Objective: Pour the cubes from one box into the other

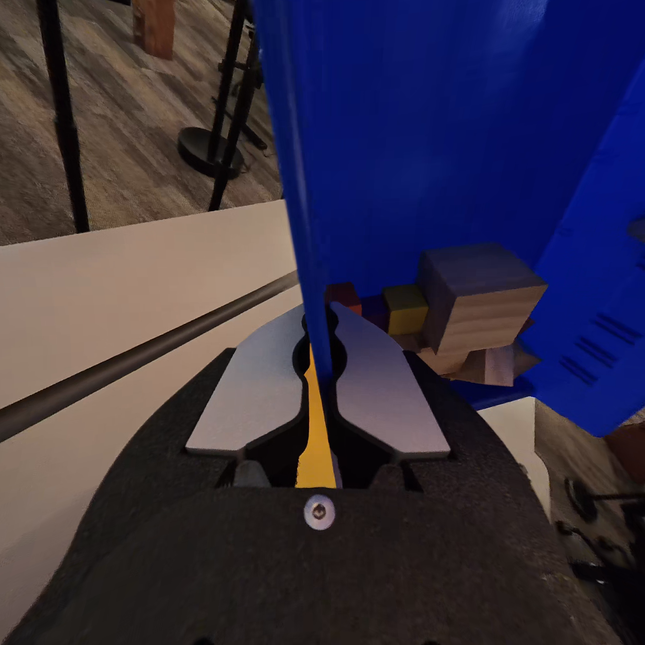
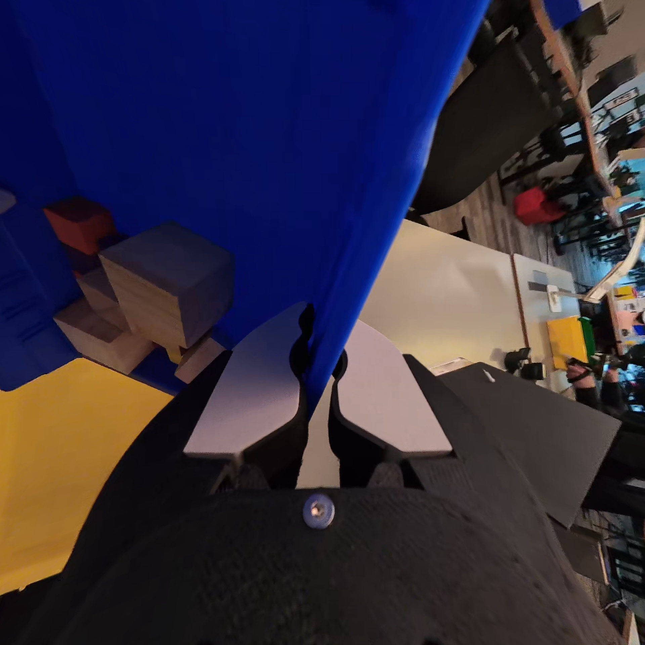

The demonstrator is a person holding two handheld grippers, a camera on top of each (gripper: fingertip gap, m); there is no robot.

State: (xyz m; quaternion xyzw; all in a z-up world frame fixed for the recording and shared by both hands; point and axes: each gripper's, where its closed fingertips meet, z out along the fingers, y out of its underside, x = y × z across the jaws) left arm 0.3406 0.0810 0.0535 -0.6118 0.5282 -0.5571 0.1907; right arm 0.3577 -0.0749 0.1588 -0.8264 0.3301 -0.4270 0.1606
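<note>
While both tongs are clamped on the blue box, it hangs tilted over the yellow box. Left tongs (image 1: 319,343) pinch one thin side wall of the blue box (image 1: 436,139), one plate outside, one inside. Right tongs (image 2: 316,343) pinch the opposite wall of the same blue box (image 2: 227,122), wall edge caught between the two grey plates.

Inside, cubes are piled at the low end near the rim: a large plain wooden cube (image 1: 485,300) on top, a yellow cube (image 1: 406,309) beside it, a red cube (image 1: 343,296) just beyond the inner plate, more plain wooden blocks (image 1: 471,363) under it. Right wrist view shows the large wooden cube (image 2: 167,282), a red cube (image 2: 78,223) behind it, smaller wooden blocks (image 2: 101,335) at the lip.

Yellow box (image 2: 69,436) lies below the blue rim; a sliver of yellow (image 1: 316,436) shows between the left plates. White table (image 1: 122,279) underneath; carpeted floor (image 1: 122,104) and black stand legs (image 1: 223,104) beyond.
</note>
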